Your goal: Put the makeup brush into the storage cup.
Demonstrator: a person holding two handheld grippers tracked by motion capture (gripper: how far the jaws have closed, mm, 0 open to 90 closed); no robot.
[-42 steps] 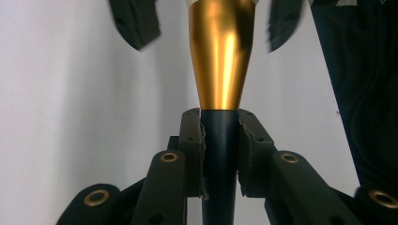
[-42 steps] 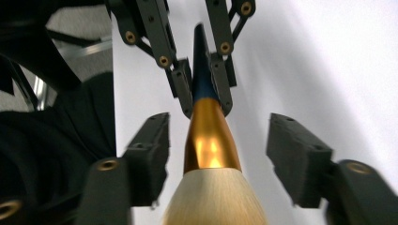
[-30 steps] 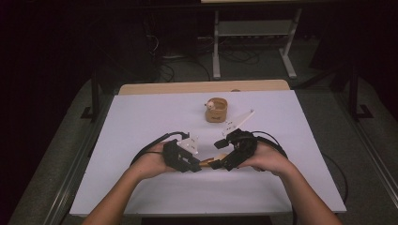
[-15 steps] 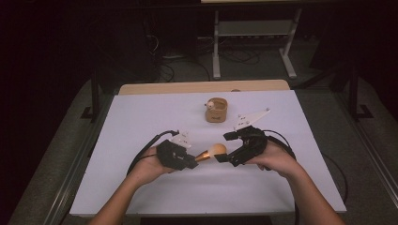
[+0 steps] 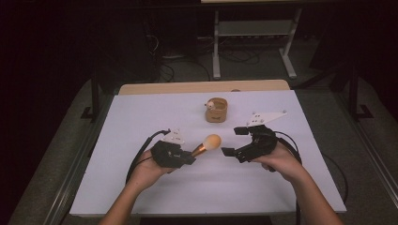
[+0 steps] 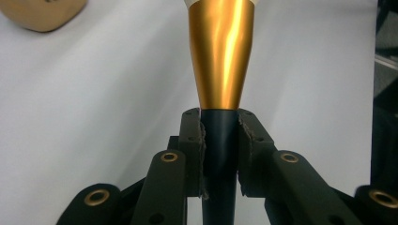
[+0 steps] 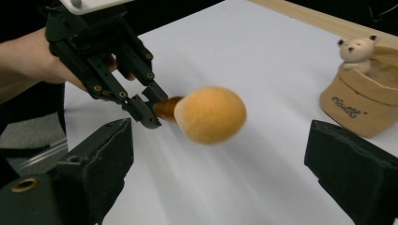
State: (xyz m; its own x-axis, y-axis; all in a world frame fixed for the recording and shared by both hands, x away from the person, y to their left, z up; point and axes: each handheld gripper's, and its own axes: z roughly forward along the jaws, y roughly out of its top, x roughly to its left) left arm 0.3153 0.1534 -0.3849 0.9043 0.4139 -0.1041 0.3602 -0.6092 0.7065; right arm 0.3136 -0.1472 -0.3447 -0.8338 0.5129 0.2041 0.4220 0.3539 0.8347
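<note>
Two grippers, brush [image 5: 206, 144] clamped in left gripper [image 5: 190, 158] jaws, right gripper [image 5: 233, 142] jaws wide, opening.

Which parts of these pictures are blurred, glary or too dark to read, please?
High view: the white table is lit, the room behind is near black. Left gripper view: sharp, with a bright glare streak down the brush's gold ferrule. Right gripper view: the orange brush head is motion-blurred and its own jaws are softly out of focus, while the tan holder stays fairly crisp.
</note>
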